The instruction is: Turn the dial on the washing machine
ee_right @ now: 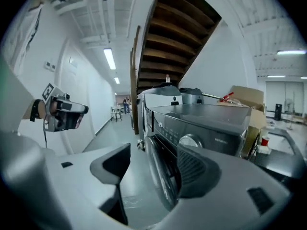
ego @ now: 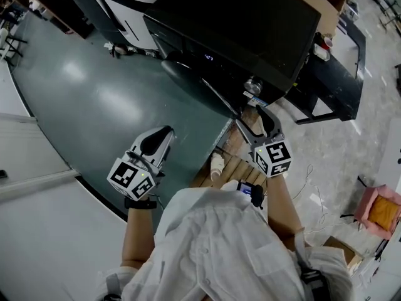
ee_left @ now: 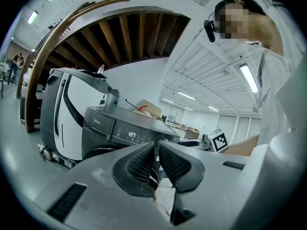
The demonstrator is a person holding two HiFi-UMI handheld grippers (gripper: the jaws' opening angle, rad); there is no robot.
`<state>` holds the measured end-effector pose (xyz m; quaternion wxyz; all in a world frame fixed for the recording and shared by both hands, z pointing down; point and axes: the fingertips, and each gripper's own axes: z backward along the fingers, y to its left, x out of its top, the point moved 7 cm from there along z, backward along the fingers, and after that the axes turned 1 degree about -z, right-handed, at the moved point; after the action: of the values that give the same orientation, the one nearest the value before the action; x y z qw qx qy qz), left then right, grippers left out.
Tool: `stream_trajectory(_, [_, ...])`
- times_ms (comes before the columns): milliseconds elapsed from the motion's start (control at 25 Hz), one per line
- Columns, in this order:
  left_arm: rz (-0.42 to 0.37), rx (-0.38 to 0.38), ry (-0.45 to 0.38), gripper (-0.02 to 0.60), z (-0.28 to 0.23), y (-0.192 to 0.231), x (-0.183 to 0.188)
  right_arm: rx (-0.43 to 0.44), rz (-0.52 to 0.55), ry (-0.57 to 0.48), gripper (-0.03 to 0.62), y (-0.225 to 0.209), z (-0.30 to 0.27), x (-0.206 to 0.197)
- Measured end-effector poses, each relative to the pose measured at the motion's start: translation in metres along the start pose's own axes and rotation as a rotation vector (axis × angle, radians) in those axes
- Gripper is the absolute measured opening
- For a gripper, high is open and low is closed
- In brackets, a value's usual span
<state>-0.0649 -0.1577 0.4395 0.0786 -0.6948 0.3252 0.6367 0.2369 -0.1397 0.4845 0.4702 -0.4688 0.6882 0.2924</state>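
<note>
My right gripper [ee_right: 153, 163] has its jaws apart and empty, facing the washer [ee_right: 211, 116]. The dial [ee_right: 190, 141] sits on the front panel, near one jaw tip. My left gripper [ee_left: 157, 146] has its jaws together, empty, over the floor [ego: 94, 99].

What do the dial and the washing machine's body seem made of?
Dial: silvery, probably chromed plastic or metal; its rim gleams. Washing machine body: dark grey, likely painted sheet metal, satin finish; its top gives soft, dull reflections.
</note>
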Motion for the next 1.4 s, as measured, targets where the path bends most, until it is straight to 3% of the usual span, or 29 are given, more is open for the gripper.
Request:
stream_trajectory(120, [-0.01,0.012,-0.01,0.037,0.014,0.002,0.001,0.007,-0.112,-0.078,0.26,0.008,0.022,-0.005])
stream_trajectory(200, [-0.016,0.03,-0.021,0.037,0.025,0.005,0.003,0.022,-0.212,-0.14,0.177,0.009,0.037,-0.004])
stream_trajectory(280, [-0.016,0.056,-0.036,0.037,0.038,0.007,0.004,0.038,-0.287,-0.178,0.015,0.01,0.049,-0.003])
stream_trajectory(320, [-0.02,0.066,-0.043,0.037,0.045,0.007,0.005,0.036,-0.299,-0.191,0.002,0.01,0.054,-0.002])
stream_trajectory(520, [-0.038,0.104,-0.079,0.037,0.085,0.005,0.006,-0.048,-0.189,-0.204,0.0,0.023,0.079,0.008])
stream_trajectory(720, [-0.045,0.127,-0.107,0.037,0.131,-0.005,0.003,-0.08,-0.11,-0.165,0.0,0.054,0.102,0.01])
stream_trajectory(1400, [-0.061,0.171,-0.21,0.037,0.286,-0.041,-0.02,-0.139,-0.043,-0.196,0.0,0.178,0.195,-0.006])
